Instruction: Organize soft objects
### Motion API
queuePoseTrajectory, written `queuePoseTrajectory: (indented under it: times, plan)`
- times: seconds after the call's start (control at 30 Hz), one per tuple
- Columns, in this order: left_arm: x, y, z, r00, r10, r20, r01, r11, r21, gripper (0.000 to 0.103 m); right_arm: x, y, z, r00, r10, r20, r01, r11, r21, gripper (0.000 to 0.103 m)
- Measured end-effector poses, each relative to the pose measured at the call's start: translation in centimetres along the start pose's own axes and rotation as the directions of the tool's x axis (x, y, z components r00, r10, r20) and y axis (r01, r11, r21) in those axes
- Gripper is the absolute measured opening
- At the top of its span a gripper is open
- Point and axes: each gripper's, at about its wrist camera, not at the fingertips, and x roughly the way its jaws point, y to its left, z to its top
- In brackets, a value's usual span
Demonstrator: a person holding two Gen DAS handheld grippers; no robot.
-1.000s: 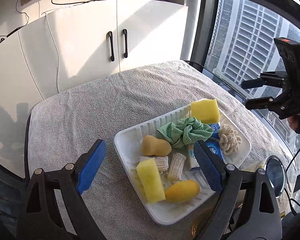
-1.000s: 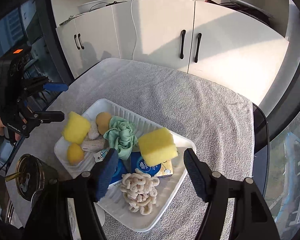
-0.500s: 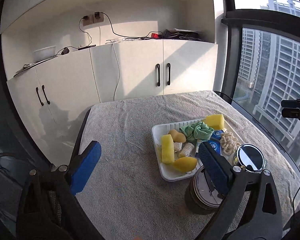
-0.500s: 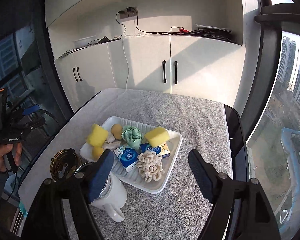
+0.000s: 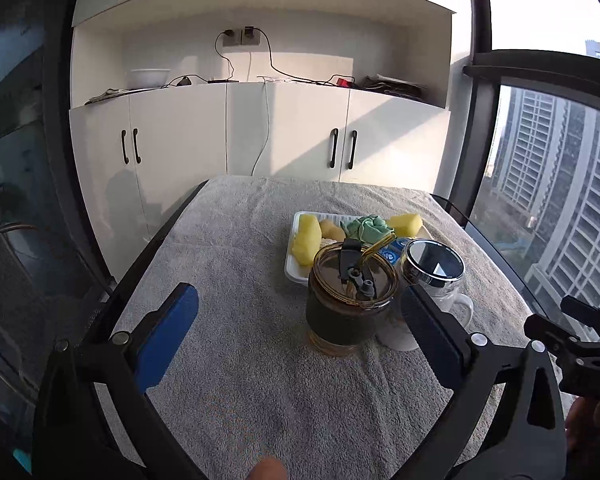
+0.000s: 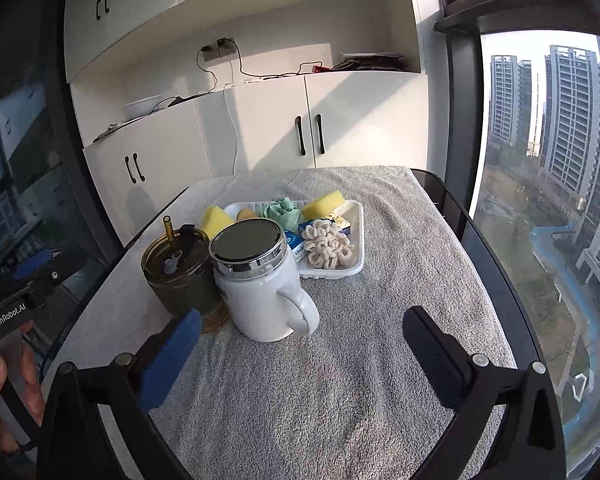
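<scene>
Both hand-held grippers, left point(image 5: 300, 320) and right point(image 6: 300, 344), retreated, jaws apart; one tray point(image 6: 358, 240), two cups.

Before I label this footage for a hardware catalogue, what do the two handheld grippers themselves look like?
Both are black, angular frames with silver rivets at the joints. The left gripper and the right gripper each carry two flat fingers faced with blue pads. Seen from the right wrist camera, the left unit's black body bears white "GenRobot.AI" lettering. A bare hand grips its handle; no sleeve or cable is visible.
</scene>
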Motion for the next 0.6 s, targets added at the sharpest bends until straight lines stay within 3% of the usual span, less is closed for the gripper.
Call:
queuePoseTrajectory:
  times: [0.13, 0.27, 0.6]
  plan:
    - [-0.2, -0.3, -1.1, 0.999, 0.001, -0.039, -0.002, 1.000, -0.026, 0.103, 0.0, 0.1, -1.3, 0.998, -0.058, 0.008, 0.057, 0.997, 0.042, 0.103]
    - [-0.2, -1.6, -1.7, 0.995, 0.051, -0.081, -0.051, 0.999, 0.001, 0.103, -0.3, 0.4, -1.7, 0.994, -0.108, 0.021, 0.107, 0.993, 0.046, 0.103]
    - [-2.2, -4.9, -1.8, 0.999, 0.016, -0.035, -0.013, 0.997, 0.075, 0.103, -2.6, 1.1, -1.8, 0.986, -0.155, 0.067, 0.154, 0.988, 0.016, 0.103]
